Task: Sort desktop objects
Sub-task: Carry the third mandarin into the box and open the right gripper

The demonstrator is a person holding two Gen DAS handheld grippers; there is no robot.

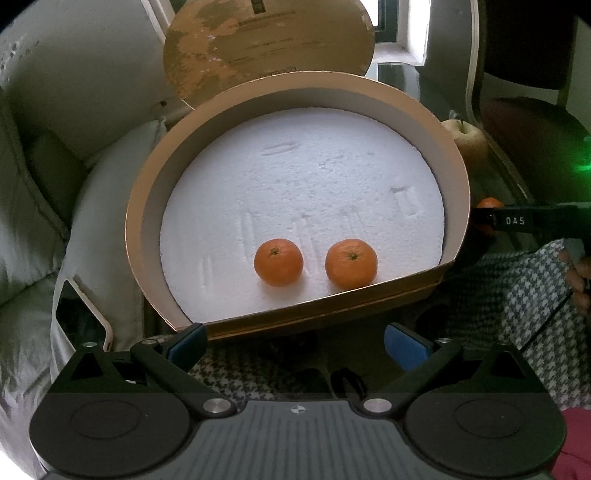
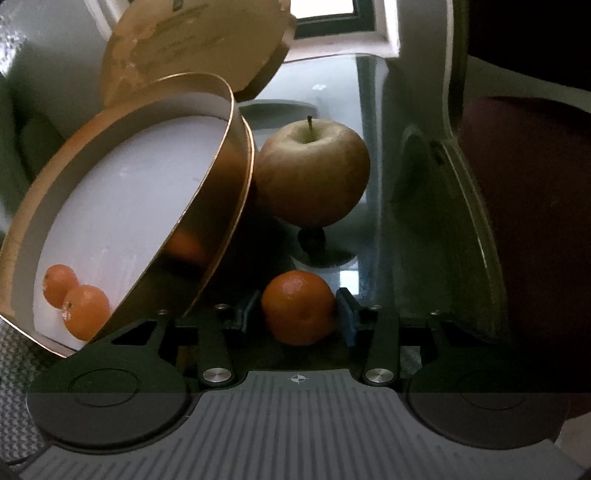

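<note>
Your right gripper (image 2: 298, 310) holds its fingers (image 2: 345, 315) on either side of a tangerine (image 2: 297, 306) on the glass desk (image 2: 369, 110); firm contact isn't clear. Only this view shows the apple (image 2: 312, 171) whole, just beyond. Your left gripper (image 1: 295, 345) hangs wide open before the gold box (image 1: 460, 177), where two tangerines (image 1: 279, 261) (image 1: 351, 263) sit on white foam (image 1: 295, 177) near its straight front edge.

Dim room, daylight at the back
A window (image 2: 325, 11) glows beyond the glass counter (image 2: 373, 155); pale cushions (image 1: 29, 206) left.
</note>
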